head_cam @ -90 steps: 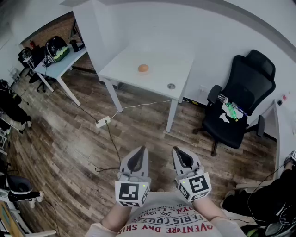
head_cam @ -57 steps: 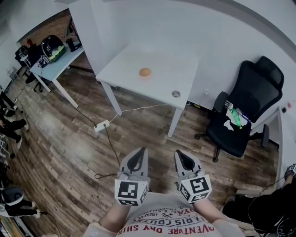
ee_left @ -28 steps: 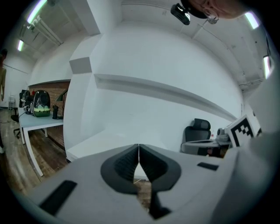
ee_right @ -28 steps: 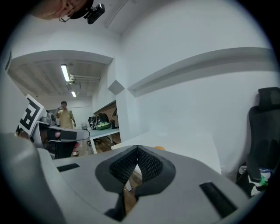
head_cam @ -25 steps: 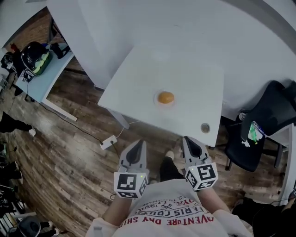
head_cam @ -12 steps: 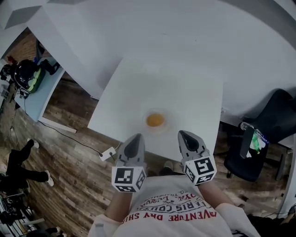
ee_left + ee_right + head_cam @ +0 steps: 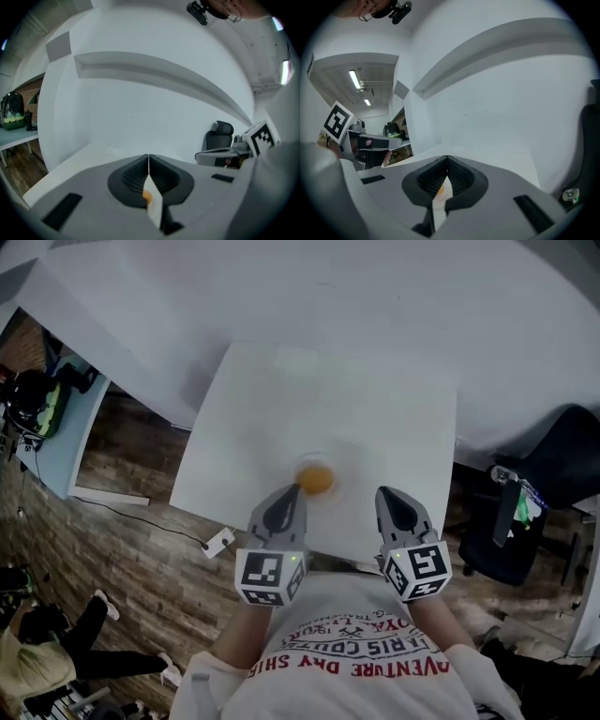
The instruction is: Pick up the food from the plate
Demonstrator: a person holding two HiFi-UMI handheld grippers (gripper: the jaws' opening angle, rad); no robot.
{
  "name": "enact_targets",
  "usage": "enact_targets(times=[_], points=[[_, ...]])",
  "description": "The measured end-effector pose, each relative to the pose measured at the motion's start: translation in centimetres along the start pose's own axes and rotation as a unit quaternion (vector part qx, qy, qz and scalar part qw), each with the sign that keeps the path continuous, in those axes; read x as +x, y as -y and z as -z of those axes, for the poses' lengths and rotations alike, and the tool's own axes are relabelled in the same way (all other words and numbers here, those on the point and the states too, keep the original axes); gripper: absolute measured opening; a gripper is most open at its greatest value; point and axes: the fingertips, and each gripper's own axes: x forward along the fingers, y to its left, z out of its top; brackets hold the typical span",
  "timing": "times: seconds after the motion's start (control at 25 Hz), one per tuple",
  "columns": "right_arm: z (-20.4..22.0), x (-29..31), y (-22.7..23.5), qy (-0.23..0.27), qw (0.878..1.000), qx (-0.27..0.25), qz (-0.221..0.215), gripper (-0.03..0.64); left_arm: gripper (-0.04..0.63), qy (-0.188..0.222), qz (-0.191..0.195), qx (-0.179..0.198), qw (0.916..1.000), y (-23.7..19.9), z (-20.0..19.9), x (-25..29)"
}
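An orange round piece of food (image 7: 316, 479) lies on a pale plate (image 7: 337, 489) near the front edge of a white table (image 7: 375, 409). In the head view my left gripper (image 7: 293, 490) has its tip right beside the food's left edge; whether it touches I cannot tell. Its jaws are shut, with nothing between them. My right gripper (image 7: 387, 494) hovers over the table's front edge, to the right of the plate, also shut and empty. In the left gripper view (image 7: 148, 159) the food (image 7: 146, 197) shows as an orange speck behind the jaws. The right gripper view (image 7: 446, 159) shows the food (image 7: 439, 190) the same way.
A black office chair (image 7: 562, 460) stands right of the table. A light blue desk (image 7: 61, 432) with a dark bag (image 7: 28, 399) stands to the left. A power strip (image 7: 220, 542) with a cable lies on the wooden floor, and another person (image 7: 42, 662) is at the lower left.
The view has closed in on the white table from across the room. Both grippers, formerly over the floor, now reach its front edge, the left one beside the food.
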Motion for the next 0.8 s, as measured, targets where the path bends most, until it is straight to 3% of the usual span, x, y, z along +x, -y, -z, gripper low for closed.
enact_targets(times=[0.2,0.36,0.6,0.64,0.72,0.8], points=[[0.4,1.7,-0.1,-0.011,0.998,0.026,0.053,0.011,0.008,-0.034,0.065,0.042,0.9964,-1.3,0.4,2.4],[1.8,3.3,-0.4,-0.033,0.995,0.039,0.087,0.011,0.009,-0.089,0.141,0.056,0.9843,-1.5,2.7,4.1],[4.5,5.1,-0.8,-0.070,0.989,0.060,0.114,0.011,0.012,-0.149,0.182,0.078,0.9688,-3.0,6.9,5.8],[5.0,5.4,-0.9,-0.077,0.988,0.062,0.116,0.011,0.045,-0.159,0.193,0.084,0.9646,-2.9,7.6,6.1],[6.1,5.9,-0.8,-0.090,0.986,0.068,0.121,0.011,0.198,-0.183,0.217,0.105,0.9532,-2.4,9.5,6.6],[7.2,6.2,-0.8,-0.102,0.984,0.076,0.125,0.011,0.270,-0.209,0.231,0.138,0.9402,-2.0,11.6,7.0]])
